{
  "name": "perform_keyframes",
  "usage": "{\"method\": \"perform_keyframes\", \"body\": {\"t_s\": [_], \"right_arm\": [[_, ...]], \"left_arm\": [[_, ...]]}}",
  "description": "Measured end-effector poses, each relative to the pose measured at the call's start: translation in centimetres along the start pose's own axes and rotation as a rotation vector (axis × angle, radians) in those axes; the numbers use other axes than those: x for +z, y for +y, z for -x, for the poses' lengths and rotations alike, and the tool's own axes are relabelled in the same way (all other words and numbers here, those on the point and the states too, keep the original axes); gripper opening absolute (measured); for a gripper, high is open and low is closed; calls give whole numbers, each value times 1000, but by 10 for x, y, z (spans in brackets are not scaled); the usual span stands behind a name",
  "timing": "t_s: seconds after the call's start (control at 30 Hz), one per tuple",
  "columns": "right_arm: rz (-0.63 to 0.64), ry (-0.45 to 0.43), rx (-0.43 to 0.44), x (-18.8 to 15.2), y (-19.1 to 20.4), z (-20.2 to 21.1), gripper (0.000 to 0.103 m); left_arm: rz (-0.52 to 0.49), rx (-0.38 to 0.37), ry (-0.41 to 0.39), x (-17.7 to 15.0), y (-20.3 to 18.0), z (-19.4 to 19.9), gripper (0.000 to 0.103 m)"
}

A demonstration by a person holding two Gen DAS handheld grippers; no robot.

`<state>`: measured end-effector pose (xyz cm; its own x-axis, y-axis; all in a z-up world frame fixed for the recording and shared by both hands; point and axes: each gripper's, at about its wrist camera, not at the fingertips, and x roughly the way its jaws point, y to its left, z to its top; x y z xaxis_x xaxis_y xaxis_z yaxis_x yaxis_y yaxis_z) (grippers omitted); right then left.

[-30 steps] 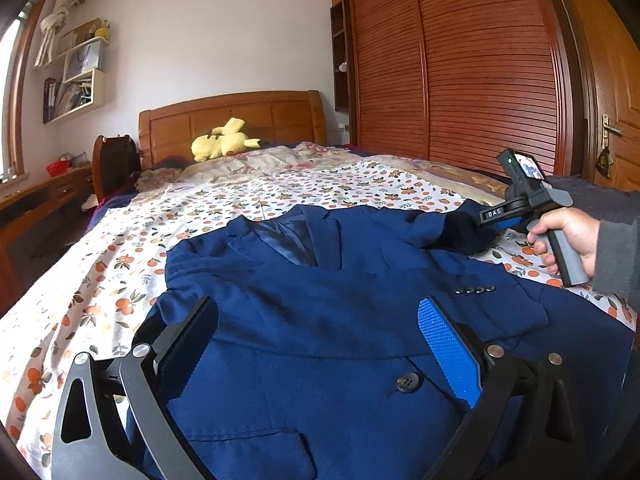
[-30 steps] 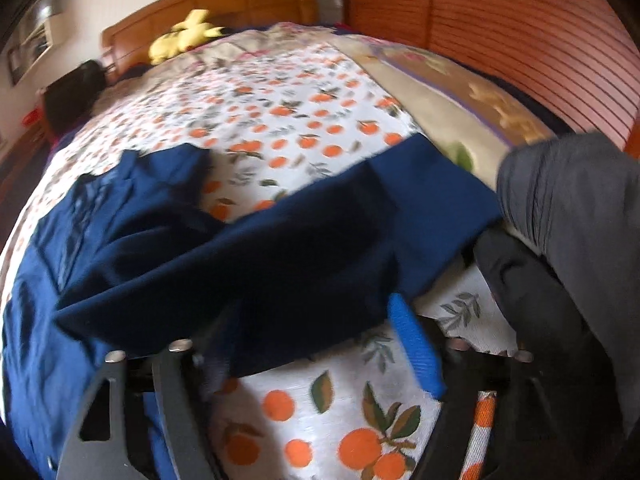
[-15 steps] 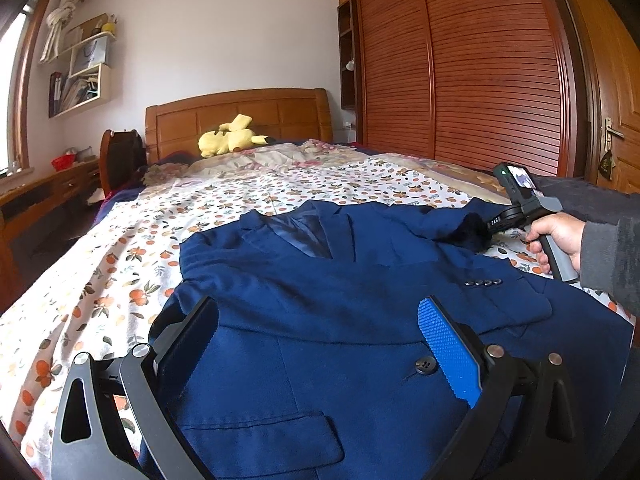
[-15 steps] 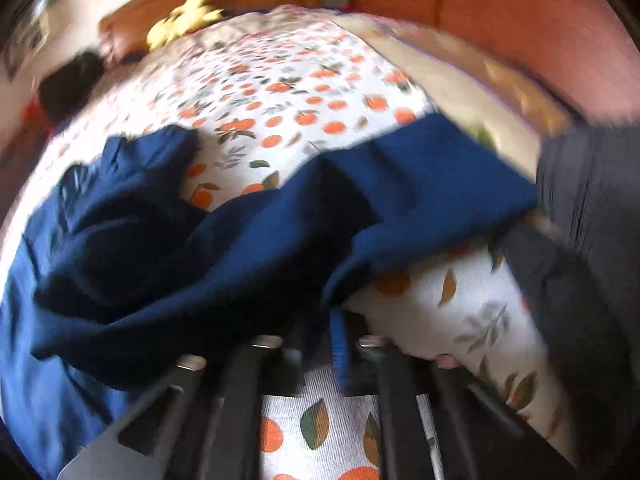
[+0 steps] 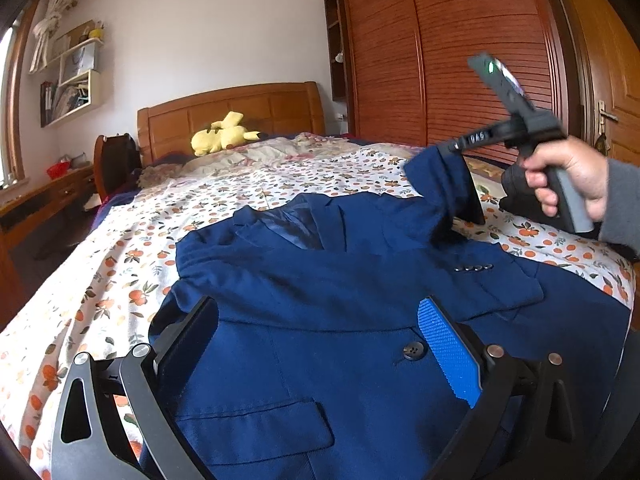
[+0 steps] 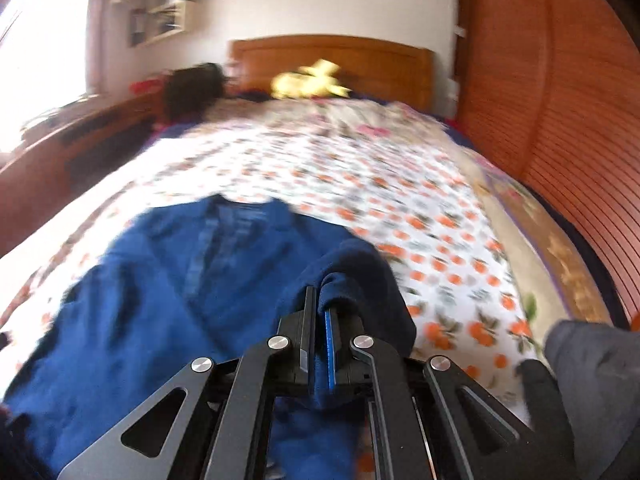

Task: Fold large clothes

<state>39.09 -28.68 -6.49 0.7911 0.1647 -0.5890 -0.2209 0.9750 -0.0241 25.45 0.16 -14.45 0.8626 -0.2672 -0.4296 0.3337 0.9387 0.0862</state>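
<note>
The left gripper (image 5: 320,344) hangs low over the jacket's (image 5: 320,288) front, its jaws spread wide with nothing between them, one black finger (image 5: 188,340) to the left and a blue pad (image 5: 448,352) to the right. The right gripper (image 6: 318,320) is raised above the jacket's far right side, jaws pinched together on a fold of sleeve (image 6: 356,268). A hand (image 5: 568,176) in a grey cuff grips its handle, tilted back.

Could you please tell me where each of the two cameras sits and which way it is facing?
Left wrist: on the open left gripper, low over the blue jacket, facing the headboard; the right hand shows.
Right wrist: on the right gripper, shut on the jacket's sleeve, facing the headboard too; a grey sleeve shows.
Shared: jacket, floral bedspread, yellow plush toy.
</note>
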Motion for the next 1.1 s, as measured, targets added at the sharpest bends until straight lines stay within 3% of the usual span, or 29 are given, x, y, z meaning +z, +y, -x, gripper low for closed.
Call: {"method": "perform_keyframes", "body": {"t_s": [0.2,0.4,0.5,0.53,0.67,0.93,1.1], "right_arm": [[88,-13,145,-8,59,30,3],[105,81,216,-44,85,28,5],[104,141,207,-68,88,21,13],[98,161,212,-75,87,20,21],[92,174,184,-95,80,28,38],[113,175,69,-126,51,37,40],[74,179,41,-140,27,33,40]], "left_arm": [[-1,16,6,-1,2,3,101],[18,29,10,-1,9,2,101],[37,39,1,0,12,2,101],[39,38,2,1,12,1,101],[34,37,3,1,10,0,101],[-9,31,22,-4,-6,-7,101],[-42,37,35,-5,-21,-11,101]]}}
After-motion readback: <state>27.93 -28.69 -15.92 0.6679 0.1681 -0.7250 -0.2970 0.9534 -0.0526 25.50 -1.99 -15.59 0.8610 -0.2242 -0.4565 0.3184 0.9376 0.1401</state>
